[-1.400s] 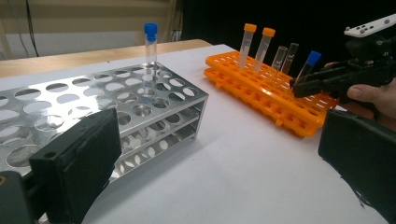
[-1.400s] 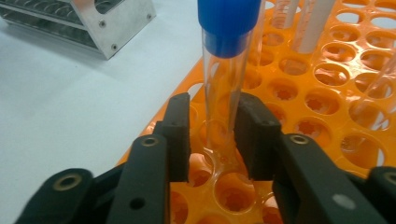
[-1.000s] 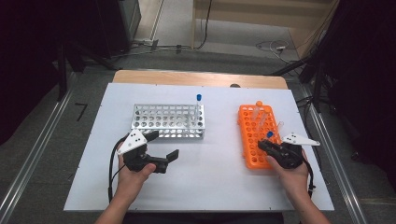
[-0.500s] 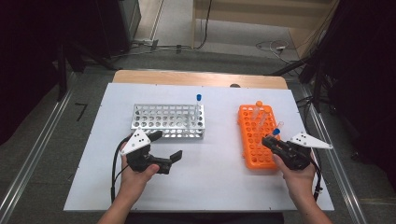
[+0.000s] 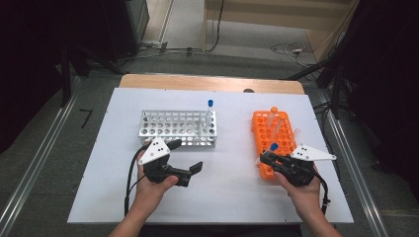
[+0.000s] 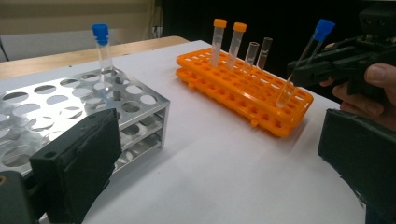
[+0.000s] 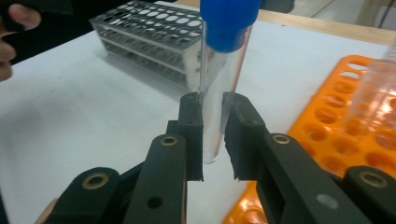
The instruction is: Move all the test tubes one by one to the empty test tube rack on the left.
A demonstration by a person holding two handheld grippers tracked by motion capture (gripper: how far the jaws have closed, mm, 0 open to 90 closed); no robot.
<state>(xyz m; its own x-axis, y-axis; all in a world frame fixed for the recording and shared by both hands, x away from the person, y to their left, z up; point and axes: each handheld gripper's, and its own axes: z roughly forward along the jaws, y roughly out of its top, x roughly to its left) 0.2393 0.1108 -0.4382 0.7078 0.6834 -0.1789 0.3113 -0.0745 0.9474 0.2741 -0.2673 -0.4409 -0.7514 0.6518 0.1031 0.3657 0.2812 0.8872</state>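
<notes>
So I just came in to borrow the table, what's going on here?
A person is moving test tubes between racks with a handheld gripper in each hand. The right gripper is shut on a blue-capped tube, held above the near end of the orange rack, its bottom close over the holes. The left gripper is open and empty, in front of the metal rack, which has one blue-capped tube standing in its far right corner. Four more tubes stand in the orange rack.
</notes>
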